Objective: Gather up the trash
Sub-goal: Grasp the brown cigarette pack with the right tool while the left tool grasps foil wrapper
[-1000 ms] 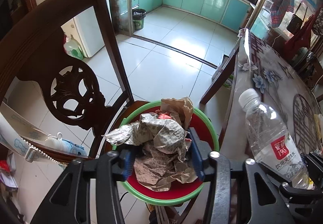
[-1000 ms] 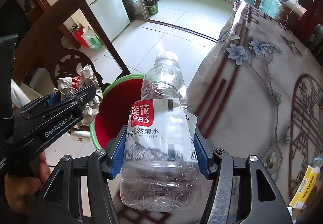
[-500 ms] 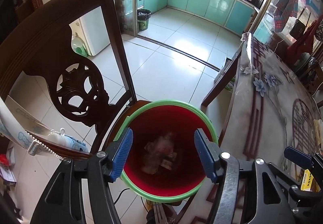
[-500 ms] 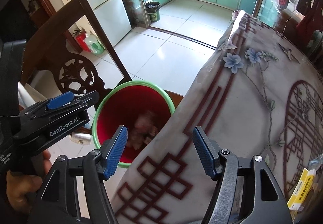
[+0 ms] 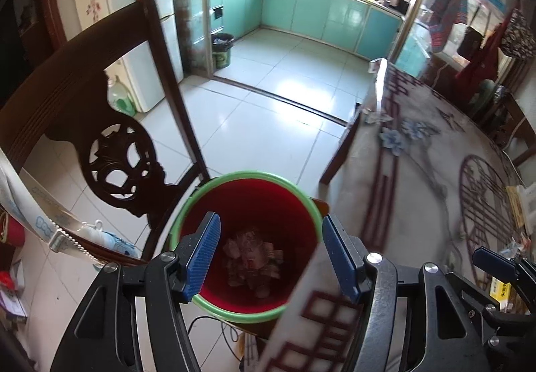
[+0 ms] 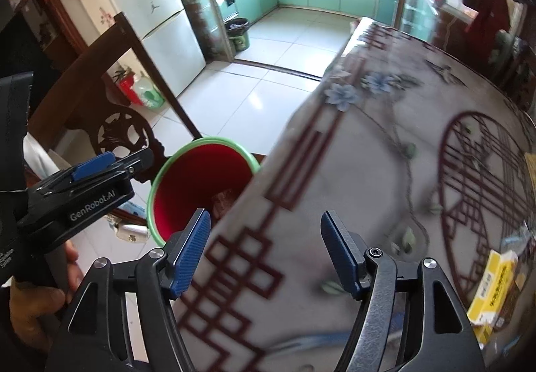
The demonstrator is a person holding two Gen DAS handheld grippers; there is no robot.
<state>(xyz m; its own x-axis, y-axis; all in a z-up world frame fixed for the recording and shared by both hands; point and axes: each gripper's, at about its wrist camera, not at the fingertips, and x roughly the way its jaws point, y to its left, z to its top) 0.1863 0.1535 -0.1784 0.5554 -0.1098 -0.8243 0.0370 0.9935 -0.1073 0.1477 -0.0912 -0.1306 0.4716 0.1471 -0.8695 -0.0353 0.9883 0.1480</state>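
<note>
Tools gape above bin rim, table edge.

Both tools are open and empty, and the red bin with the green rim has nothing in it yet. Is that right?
Not quite. Both the left tool and right tool are open and empty, but the red bin with the green rim is not empty: the left wrist view shows crumpled paper lying at its bottom.
</note>
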